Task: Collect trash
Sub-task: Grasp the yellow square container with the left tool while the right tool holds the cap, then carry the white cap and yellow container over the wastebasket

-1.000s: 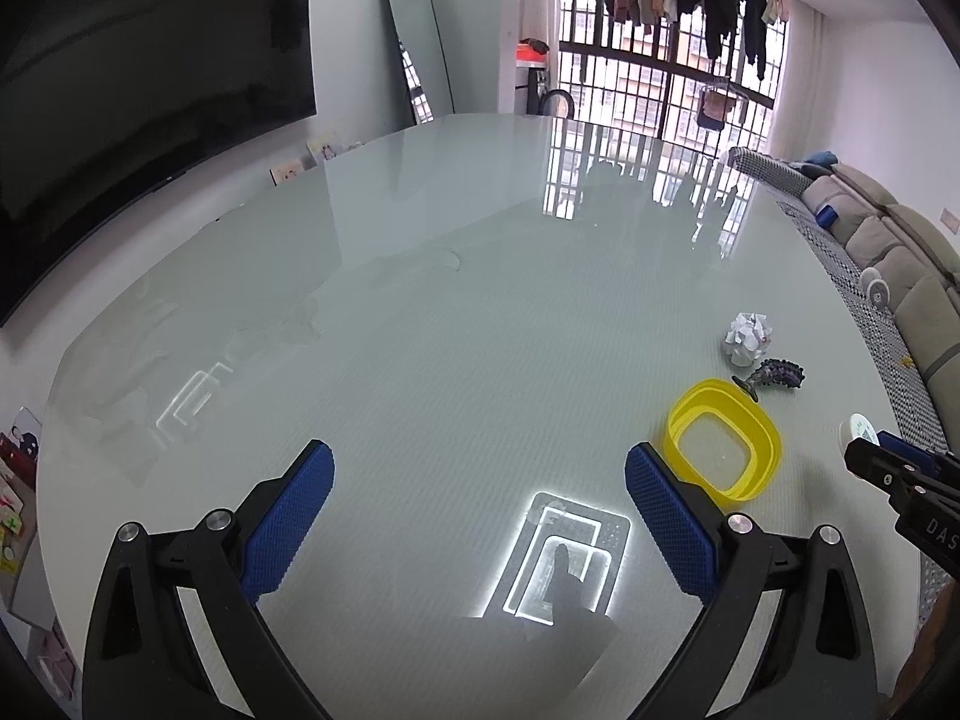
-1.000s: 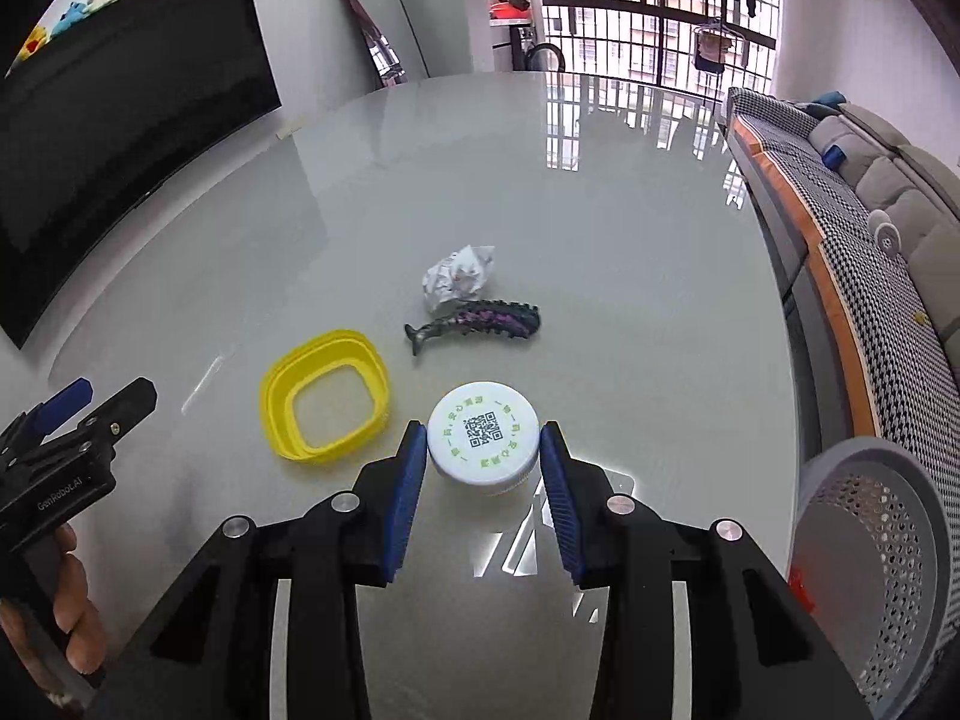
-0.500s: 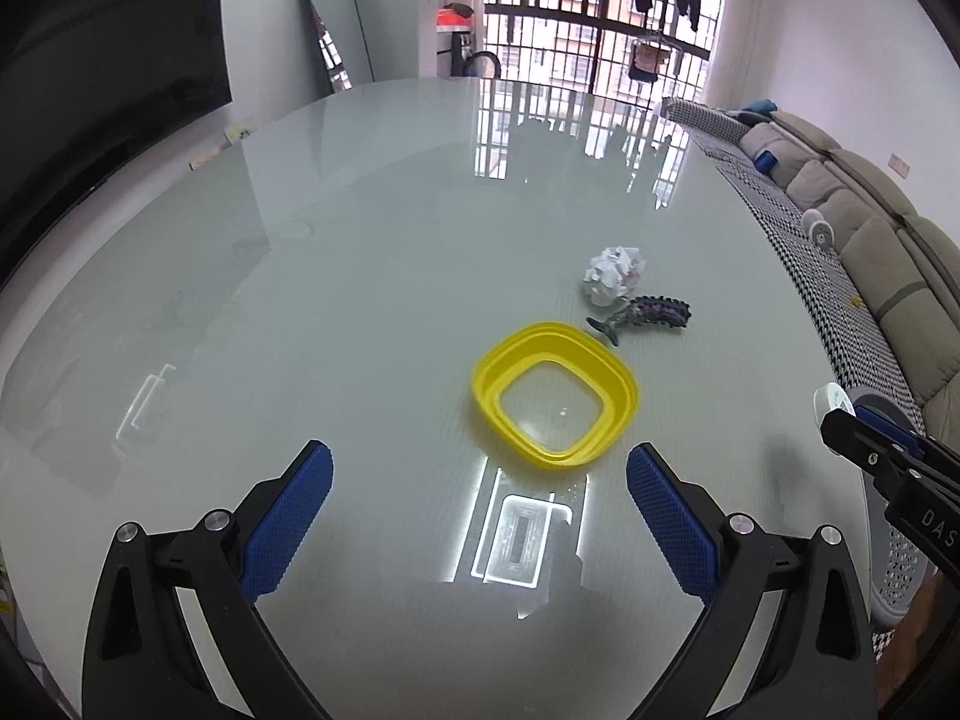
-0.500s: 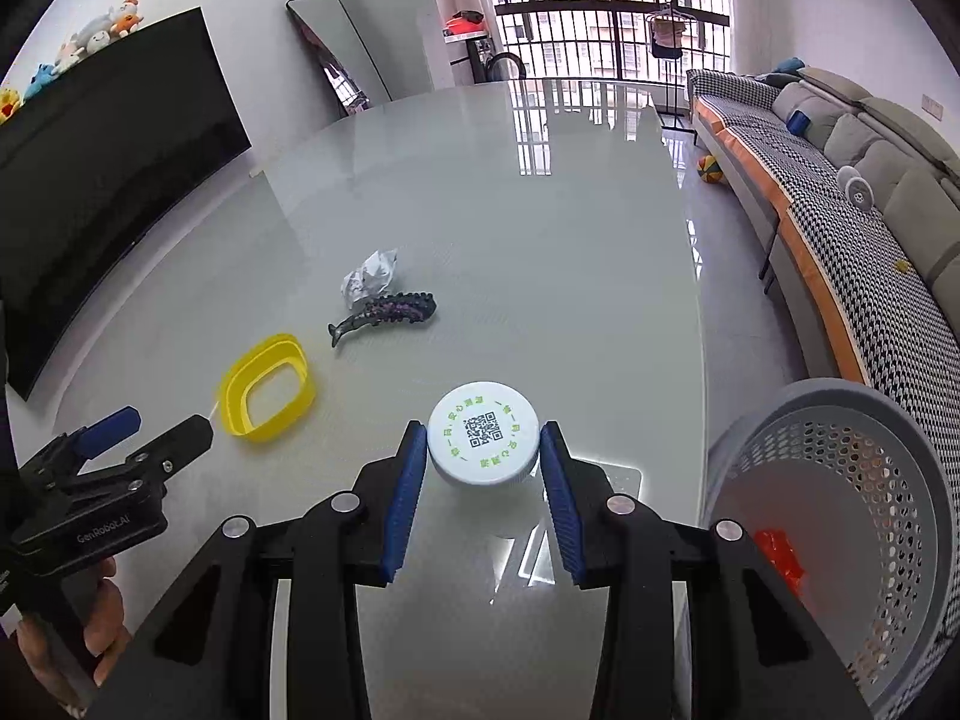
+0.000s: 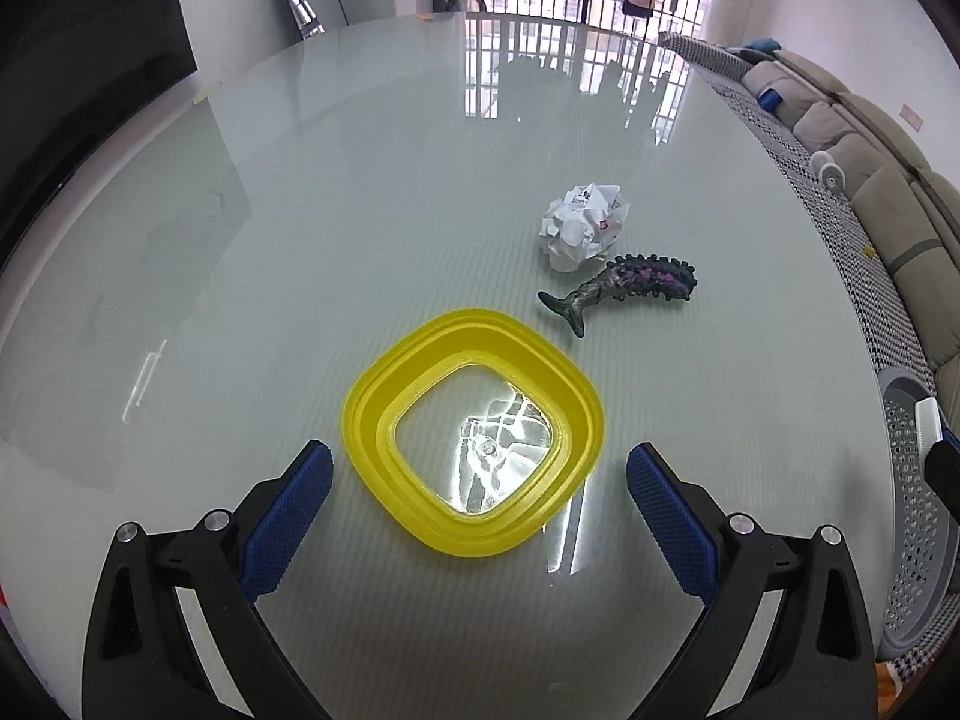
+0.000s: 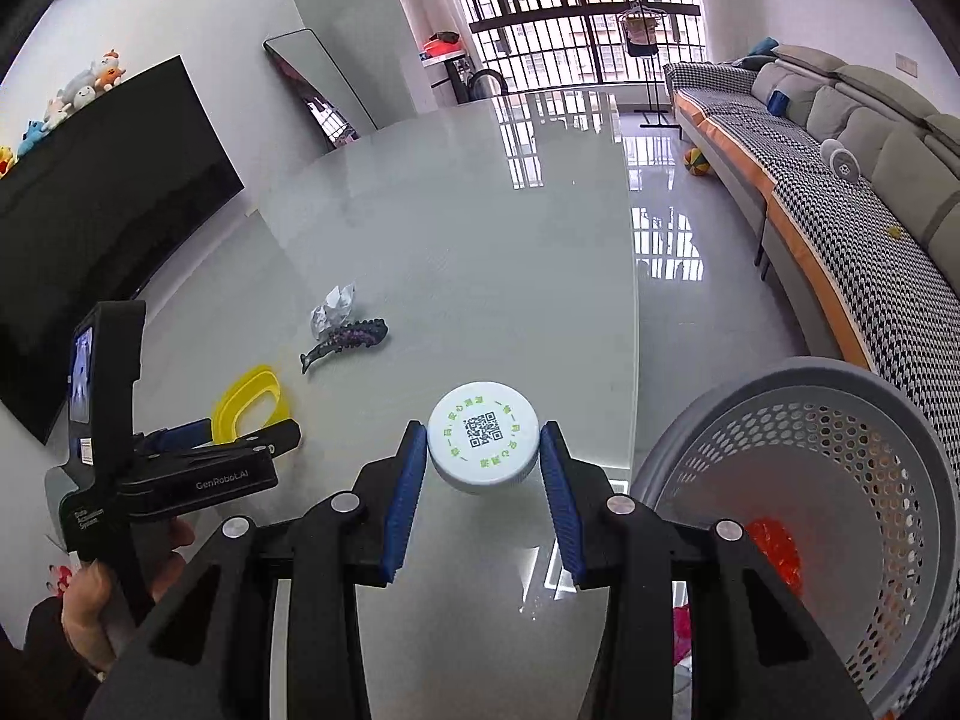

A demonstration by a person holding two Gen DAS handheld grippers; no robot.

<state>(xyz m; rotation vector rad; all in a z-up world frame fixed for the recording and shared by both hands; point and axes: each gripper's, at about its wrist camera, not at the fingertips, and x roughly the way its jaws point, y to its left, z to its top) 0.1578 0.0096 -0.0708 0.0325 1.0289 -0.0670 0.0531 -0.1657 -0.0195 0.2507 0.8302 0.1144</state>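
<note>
My right gripper point(image 6: 483, 456) is shut on a white round tub point(image 6: 483, 443) with a QR-code lid, held above the glass table's right edge beside a grey perforated basket point(image 6: 840, 480). My left gripper point(image 5: 477, 471) stands open over a yellow square bowl point(image 5: 474, 438), its blue fingers point(image 5: 288, 516) on either side of it without touching. Beyond the bowl lie a crumpled white paper ball point(image 5: 582, 225) and a dark purple toy fish point(image 5: 624, 285). In the right wrist view the left gripper point(image 6: 240, 441) hovers by the yellow bowl point(image 6: 249, 402), held by a hand point(image 6: 90, 594).
The glass table point(image 5: 360, 210) stretches far ahead. The basket point(image 5: 912, 492) stands off the table's right edge with something red-orange point(image 6: 774, 546) inside. A checked sofa point(image 6: 840, 222) runs along the right wall, a dark TV point(image 6: 90, 192) along the left.
My left gripper has swung right and lower, bringing the yellow bowl between its open fingers. My right gripper has carried the white tub rightward, next to the basket.
</note>
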